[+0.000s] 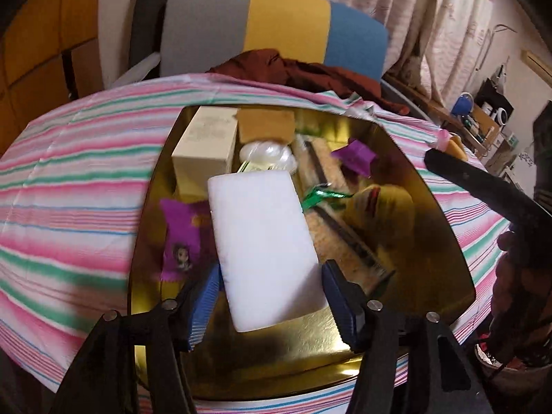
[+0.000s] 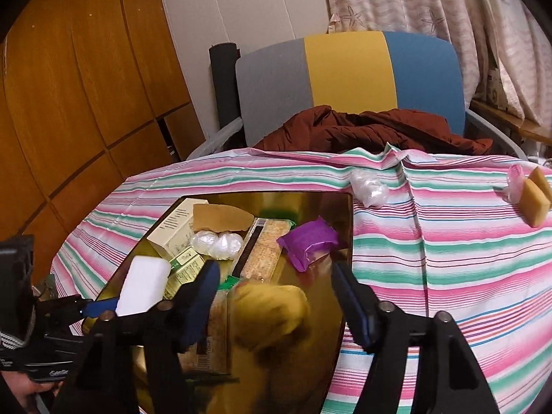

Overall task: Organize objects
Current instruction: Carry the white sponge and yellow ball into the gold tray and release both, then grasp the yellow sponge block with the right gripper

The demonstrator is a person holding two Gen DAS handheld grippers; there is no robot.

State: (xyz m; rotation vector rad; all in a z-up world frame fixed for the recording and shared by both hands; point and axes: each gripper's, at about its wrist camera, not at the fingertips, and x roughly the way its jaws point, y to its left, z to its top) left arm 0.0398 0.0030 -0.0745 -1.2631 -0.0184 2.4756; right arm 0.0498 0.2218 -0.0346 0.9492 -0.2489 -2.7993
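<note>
A gold tray (image 1: 303, 341) sits on the striped tablecloth and holds several items. My left gripper (image 1: 270, 276) is open over the tray's near end. A white foam block (image 1: 265, 248) lies between its blue pads (image 1: 207, 296) with a thin gap on each side. My right gripper (image 2: 276, 276) is open above the tray's near right part. A blurred yellow soft thing (image 2: 269, 314) lies under its spread jaws, and neither pad touches it. The same yellow thing (image 1: 383, 214) shows in the left wrist view beside the right gripper's black finger (image 1: 476, 186).
The tray also holds a cream box (image 1: 207, 141), a brown sponge (image 1: 265, 120), white plastic wads (image 1: 265, 155), purple packets (image 1: 352, 155) and a long speckled pack (image 2: 262, 252). On the cloth lie crumpled plastic (image 2: 369, 188) and brown sponges (image 2: 536, 200). A chair (image 2: 345, 69) with a red-brown jacket stands behind.
</note>
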